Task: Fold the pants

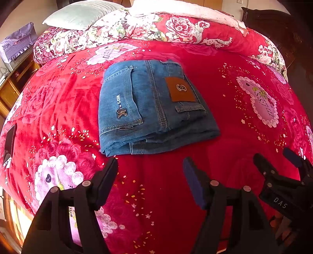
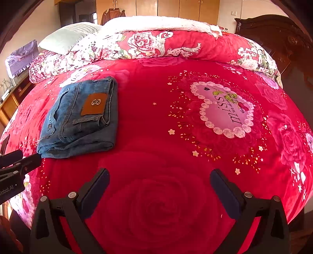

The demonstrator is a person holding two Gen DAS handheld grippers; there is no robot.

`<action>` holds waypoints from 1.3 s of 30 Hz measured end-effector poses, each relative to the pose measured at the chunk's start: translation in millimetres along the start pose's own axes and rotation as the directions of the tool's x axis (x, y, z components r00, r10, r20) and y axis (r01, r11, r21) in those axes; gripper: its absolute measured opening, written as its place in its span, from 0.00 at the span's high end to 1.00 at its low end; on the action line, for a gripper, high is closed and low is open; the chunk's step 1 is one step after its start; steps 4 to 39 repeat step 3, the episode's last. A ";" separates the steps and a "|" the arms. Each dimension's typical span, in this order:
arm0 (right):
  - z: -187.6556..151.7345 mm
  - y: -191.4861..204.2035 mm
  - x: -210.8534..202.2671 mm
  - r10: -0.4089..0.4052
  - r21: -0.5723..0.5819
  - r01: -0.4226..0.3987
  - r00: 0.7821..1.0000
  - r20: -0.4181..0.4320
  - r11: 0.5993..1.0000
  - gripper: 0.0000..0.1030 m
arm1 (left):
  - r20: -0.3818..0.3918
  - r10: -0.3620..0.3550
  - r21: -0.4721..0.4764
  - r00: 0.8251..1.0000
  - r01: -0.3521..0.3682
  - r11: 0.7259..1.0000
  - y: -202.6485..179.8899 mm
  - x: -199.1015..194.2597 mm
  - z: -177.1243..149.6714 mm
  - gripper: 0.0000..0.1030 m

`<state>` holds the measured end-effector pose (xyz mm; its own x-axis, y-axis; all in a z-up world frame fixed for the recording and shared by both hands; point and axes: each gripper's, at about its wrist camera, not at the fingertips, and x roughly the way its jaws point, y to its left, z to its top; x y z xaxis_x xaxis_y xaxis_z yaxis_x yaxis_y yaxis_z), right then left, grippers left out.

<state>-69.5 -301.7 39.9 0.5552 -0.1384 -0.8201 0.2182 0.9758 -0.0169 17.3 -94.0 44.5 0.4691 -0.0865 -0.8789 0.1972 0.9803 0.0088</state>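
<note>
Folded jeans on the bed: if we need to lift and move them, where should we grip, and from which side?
Likely the near folded edge of the jeans, where the stacked layers end facing both grippers. Come in low from the near side, one finger sliding under the stack against the red blanket, the other on top, pinching all layers. The left gripper is open and closest; the right gripper, also open, sits further right.

Ahead of the jaws a red floral bed [image 2: 156,175] reaches wooden wardrobes [image 2: 176,7]; a dark headboard [image 2: 283,35] stands right.
</note>
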 end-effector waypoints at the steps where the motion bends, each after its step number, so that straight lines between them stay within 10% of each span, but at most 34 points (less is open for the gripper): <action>1: 0.0 -0.3 0.3 0.000 0.000 0.000 1.000 -0.001 1.000 0.00 | -0.003 0.003 -0.001 1.000 -0.003 1.000 0.1 0.7 -0.2 0.34; 39: 0.4 -0.3 1.2 -0.003 -0.002 0.003 1.000 -0.001 1.000 0.00 | -0.010 0.007 -0.004 1.000 -0.007 1.000 0.8 2.2 -0.5 0.34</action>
